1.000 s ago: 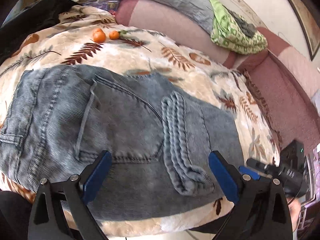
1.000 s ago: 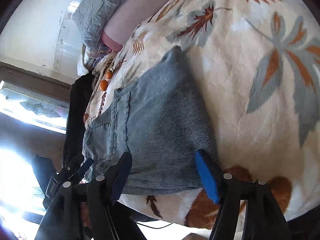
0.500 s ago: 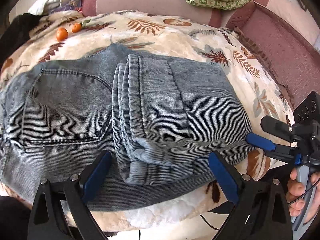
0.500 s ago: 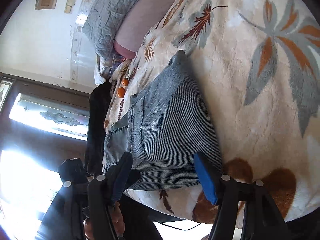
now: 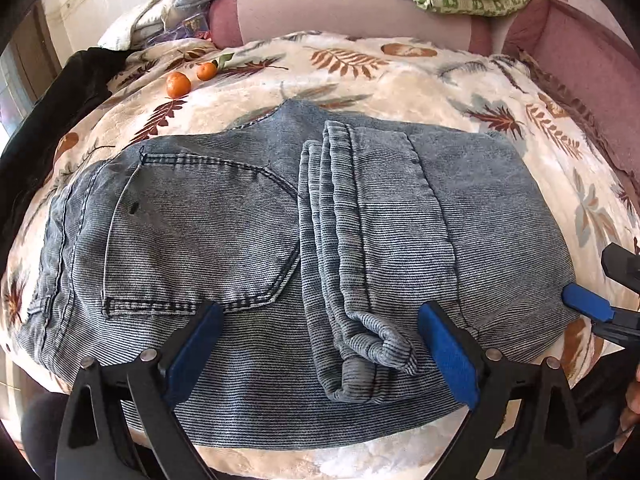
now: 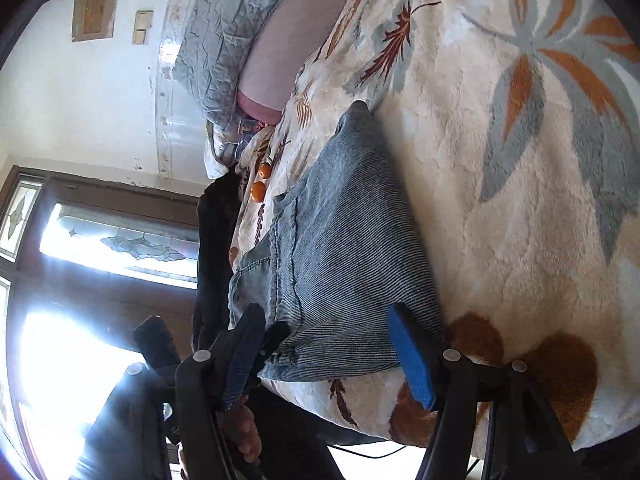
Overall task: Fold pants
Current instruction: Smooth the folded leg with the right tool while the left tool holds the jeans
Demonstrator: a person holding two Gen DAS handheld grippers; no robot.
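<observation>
The jeans [image 5: 256, 248] lie folded on the blanket [image 5: 400, 76], straight ahead of the left gripper [image 5: 320, 344], whose jaws stand wide apart over the denim, gripping nothing. The right gripper [image 6: 324, 344] is also spread open at the jeans' near corner; whether its pads touch the cloth is hard to tell. 2 oranges [image 5: 178, 84] sit beyond the jeans, well apart from both.

From your left wrist view, the pants [image 5: 256, 248] cover the blanket [image 5: 400, 68] beneath them, and the right gripper [image 5: 588, 308] is cut off at the picture's right edge. From your right wrist view, window glare washes out the lower left, and your hand [image 6: 246, 432] is mostly hidden behind the gripper's finger.
</observation>
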